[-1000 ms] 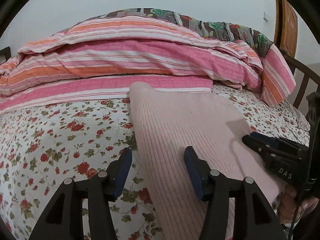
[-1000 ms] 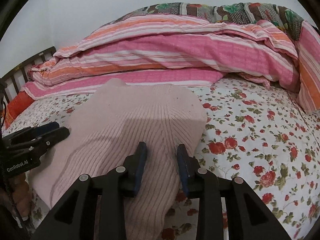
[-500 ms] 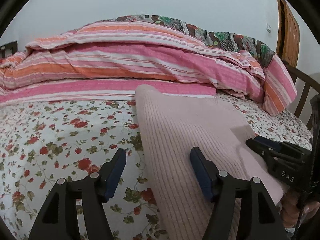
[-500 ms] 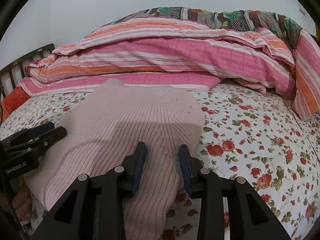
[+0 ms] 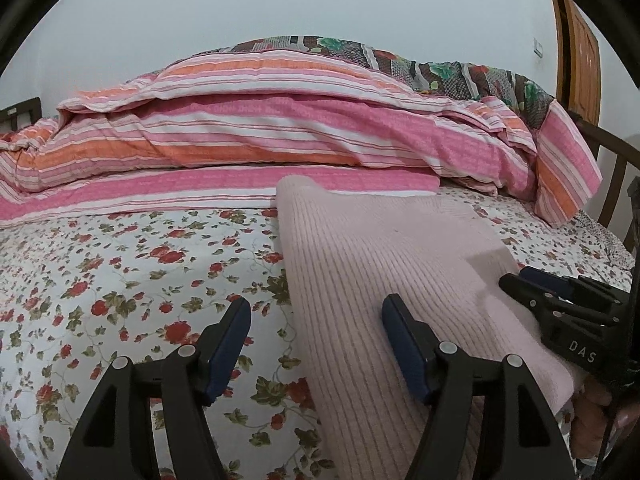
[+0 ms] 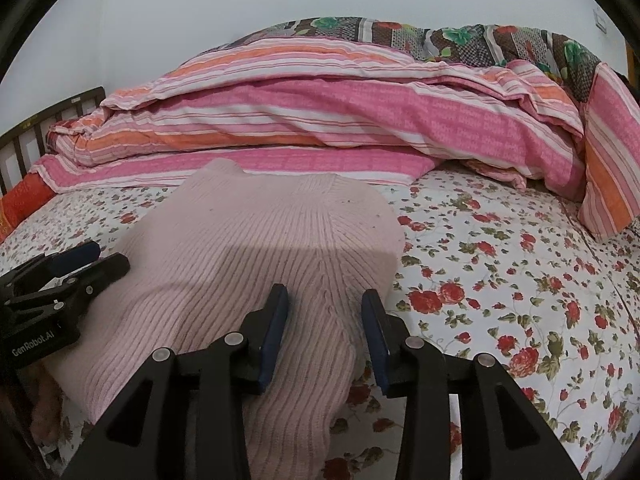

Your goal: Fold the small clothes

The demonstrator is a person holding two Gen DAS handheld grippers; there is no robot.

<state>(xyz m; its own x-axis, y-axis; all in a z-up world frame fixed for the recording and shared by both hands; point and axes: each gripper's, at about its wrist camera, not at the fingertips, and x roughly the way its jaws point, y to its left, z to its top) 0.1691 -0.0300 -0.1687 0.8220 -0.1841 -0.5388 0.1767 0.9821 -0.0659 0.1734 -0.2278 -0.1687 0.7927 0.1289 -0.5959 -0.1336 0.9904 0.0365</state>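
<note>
Since a second ago my right fingers (image 6: pixel 325 326) have spread from a narrow gap to a wider one, and my left fingers (image 5: pixel 316 334) have opened a little further too. Both pairs now stand apart and clamp nothing.

My left fingers hover low over the near left edge of the pink sweater (image 5: pixel 384 264): one pad above the knit, the other above the flowered bedsheet (image 5: pixel 120 280) just beside it. My right fingers sit over the sweater's near right part, where the ribbed knit bunches between the two pads; whether either pad touches the knit I cannot tell.

The sweater lies folded on the bedsheet, ribs running away from me, its far edge close to the striped pink and orange quilt (image 6: pixel 320 120) heaped across the back of the bed. Each pair of fingers shows at the side of the other camera's view.
</note>
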